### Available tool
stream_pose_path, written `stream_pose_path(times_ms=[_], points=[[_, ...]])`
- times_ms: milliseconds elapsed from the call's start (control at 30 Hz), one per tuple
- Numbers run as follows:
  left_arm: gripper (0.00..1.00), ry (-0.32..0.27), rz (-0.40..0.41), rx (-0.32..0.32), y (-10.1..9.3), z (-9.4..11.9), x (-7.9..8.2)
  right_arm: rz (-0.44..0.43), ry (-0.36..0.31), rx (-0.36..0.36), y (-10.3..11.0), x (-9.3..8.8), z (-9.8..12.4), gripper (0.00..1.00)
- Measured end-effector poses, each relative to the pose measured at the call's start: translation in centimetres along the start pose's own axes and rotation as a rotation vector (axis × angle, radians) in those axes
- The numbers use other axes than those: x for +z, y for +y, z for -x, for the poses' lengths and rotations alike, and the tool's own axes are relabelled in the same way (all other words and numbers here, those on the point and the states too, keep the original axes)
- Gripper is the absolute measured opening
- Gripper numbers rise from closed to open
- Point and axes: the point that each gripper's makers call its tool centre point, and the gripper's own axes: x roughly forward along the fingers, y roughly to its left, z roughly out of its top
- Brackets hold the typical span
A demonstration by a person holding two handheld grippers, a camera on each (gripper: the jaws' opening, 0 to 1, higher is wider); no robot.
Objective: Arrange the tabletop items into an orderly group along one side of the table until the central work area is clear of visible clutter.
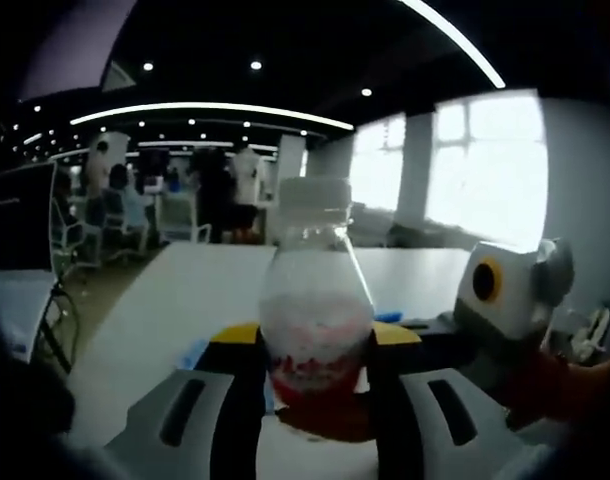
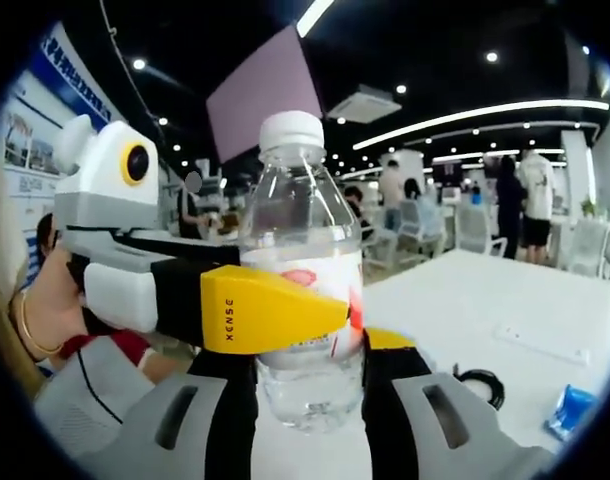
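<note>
A clear plastic water bottle (image 1: 315, 300) with a white cap and a red-and-white label stands upright between my left gripper's (image 1: 317, 345) jaws, which press its lower sides. In the right gripper view the same bottle (image 2: 300, 230) fills the middle. My right gripper's (image 2: 310, 355) jaws close against its base from both sides. The left gripper (image 2: 265, 310) reaches in from the left, its yellow jaw lying across the label. The right gripper (image 1: 440, 335) shows at the right of the left gripper view, held by a hand.
A long white table (image 2: 505, 290) stretches behind the bottle. On it lie a black coiled cable (image 2: 480, 385), a blue packet (image 2: 570, 410) and a flat white item (image 2: 540, 345). People and office chairs (image 1: 125, 215) stand far behind.
</note>
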Motion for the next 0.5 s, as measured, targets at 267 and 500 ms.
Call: stream_pose_path(times_ms=[267, 500], points=[[0.35, -0.037, -0.017, 0.025, 0.0, -0.2, 0.7, -0.031, -0.016, -0.021, -0.3, 0.6, 0.0, 0.42], [0.35, -0.028, -0.008, 0.039, 0.6, -0.6, 0.5, -0.102, -0.008, -0.074, -2.0, 0.6, 0.8, 0.58]])
